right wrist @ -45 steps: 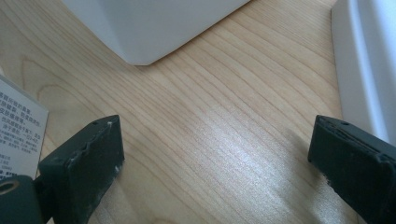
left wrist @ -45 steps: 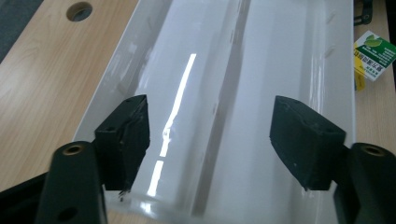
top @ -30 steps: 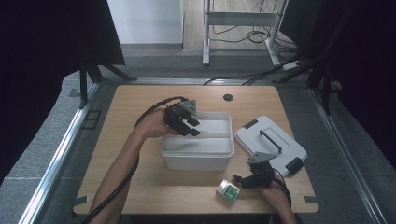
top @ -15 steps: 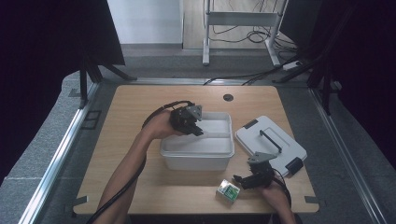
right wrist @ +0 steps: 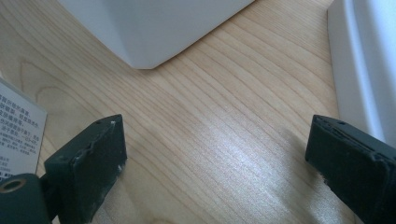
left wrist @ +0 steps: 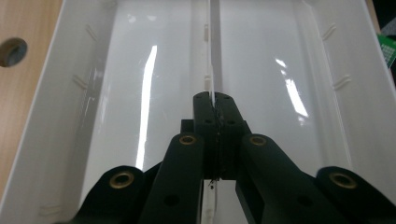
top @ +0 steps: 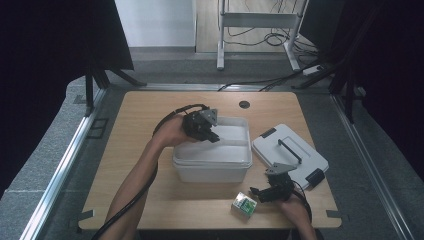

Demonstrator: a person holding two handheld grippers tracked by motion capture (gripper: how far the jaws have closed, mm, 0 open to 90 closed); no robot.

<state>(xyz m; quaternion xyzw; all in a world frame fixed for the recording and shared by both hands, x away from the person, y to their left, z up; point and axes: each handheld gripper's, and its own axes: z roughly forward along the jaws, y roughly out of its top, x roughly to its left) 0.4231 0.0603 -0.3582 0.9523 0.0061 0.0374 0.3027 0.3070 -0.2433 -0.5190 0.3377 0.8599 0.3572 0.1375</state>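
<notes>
My left gripper (left wrist: 214, 100) has just closed, pinching the thin divider (left wrist: 209, 56) inside the white bin (top: 210, 167). My right gripper (top: 261, 192) rests spread, in front of the bin beside a small green box (top: 243, 204).

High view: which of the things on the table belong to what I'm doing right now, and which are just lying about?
In the job:
- left tongs, shut on the thin divider
- white bin that the divider stands in
- right tongs, open, beside the small green box, probably next

Lying about:
- white lid with a handle, right of the bin
- round hole in the tabletop
</notes>
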